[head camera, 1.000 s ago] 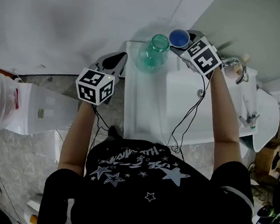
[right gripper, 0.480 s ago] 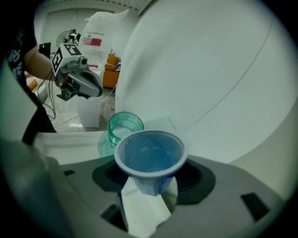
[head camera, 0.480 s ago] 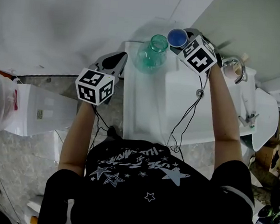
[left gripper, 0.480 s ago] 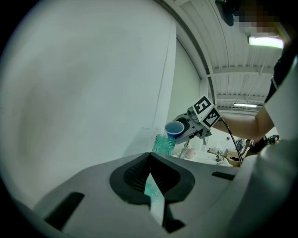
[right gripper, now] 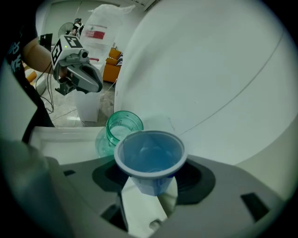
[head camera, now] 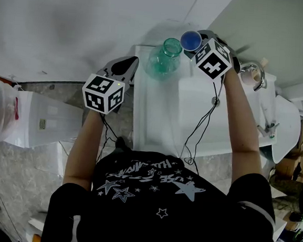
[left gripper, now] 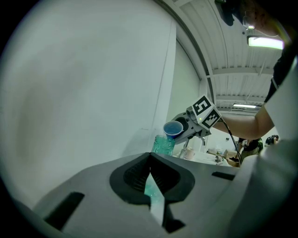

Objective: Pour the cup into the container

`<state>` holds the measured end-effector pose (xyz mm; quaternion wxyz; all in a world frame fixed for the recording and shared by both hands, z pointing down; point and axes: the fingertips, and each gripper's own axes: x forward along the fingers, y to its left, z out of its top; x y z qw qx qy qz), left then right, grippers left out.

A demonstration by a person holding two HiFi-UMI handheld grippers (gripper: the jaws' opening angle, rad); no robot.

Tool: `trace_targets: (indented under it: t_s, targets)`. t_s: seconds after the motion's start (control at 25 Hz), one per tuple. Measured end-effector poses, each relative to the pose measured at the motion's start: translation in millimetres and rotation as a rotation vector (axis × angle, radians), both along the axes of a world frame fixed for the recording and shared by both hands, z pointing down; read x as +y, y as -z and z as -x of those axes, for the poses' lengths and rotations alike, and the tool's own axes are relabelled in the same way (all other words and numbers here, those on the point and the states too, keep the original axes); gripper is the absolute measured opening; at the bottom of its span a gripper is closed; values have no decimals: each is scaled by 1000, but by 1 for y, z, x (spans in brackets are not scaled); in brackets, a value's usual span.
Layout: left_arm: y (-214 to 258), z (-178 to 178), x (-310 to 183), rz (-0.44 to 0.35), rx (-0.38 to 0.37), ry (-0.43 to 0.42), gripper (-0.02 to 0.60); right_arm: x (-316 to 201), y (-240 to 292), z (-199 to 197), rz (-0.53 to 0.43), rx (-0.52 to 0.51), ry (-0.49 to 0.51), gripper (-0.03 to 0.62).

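left tongs: closed tip to tip, nothing between; held about level off the left edge of the surface, well apart from the jar.
white surface: carries the jar at its far end, close to the white wall.
green see-through wide-mouthed jar: upright, mouth open; the container to fill.
right tongs: partly open and clamped on the lower body of the small blue plastic cup, pointing steeply down.
cup's place: in the air, just beside the jar's mouth on its right and a little above, tilted toward it.
contents: hard to make out inside the cup; no stream visible.
step in hand: probably the very start of the pour, with the cup's lip not yet over the mouth.
next move: calls for bringing the lip over the mouth, then rolling further and slowly, to avoid running down the jar's side.
change from a second ago: right tongs rolled, marker cube turned with them, cup edged slightly toward the jar; left tongs and jar unmoved.
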<state>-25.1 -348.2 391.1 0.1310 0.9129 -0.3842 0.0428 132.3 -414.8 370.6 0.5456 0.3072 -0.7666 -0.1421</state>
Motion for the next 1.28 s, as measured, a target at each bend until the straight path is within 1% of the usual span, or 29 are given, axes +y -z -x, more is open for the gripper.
trace_targets:
  t_s: [0.24, 0.48, 0.72, 0.84, 1.12, 1.28]
  targets:
    - [-1, 1, 0, 2, 5, 1, 9, -2, 1, -1, -17, 39, -4, 279]
    - [0, 3, 1, -1, 11, 2, 9, -3, 2, -2, -49, 100, 3, 275]
    - [-1, 4, 1, 3, 14, 5, 9, -3, 2, -2, -55, 94, -3, 275]
    - [-2, 4, 1, 5, 15, 5, 9, -4, 4, -1, -56, 63, -13, 275]
    - [-2, 4, 4, 9, 16, 7, 9, 0, 12, -3, -43, -73, -55, 275]
    - [-2, 3, 6, 13, 16, 4, 9, 3, 14, -4, -21, -187, -94, 275]
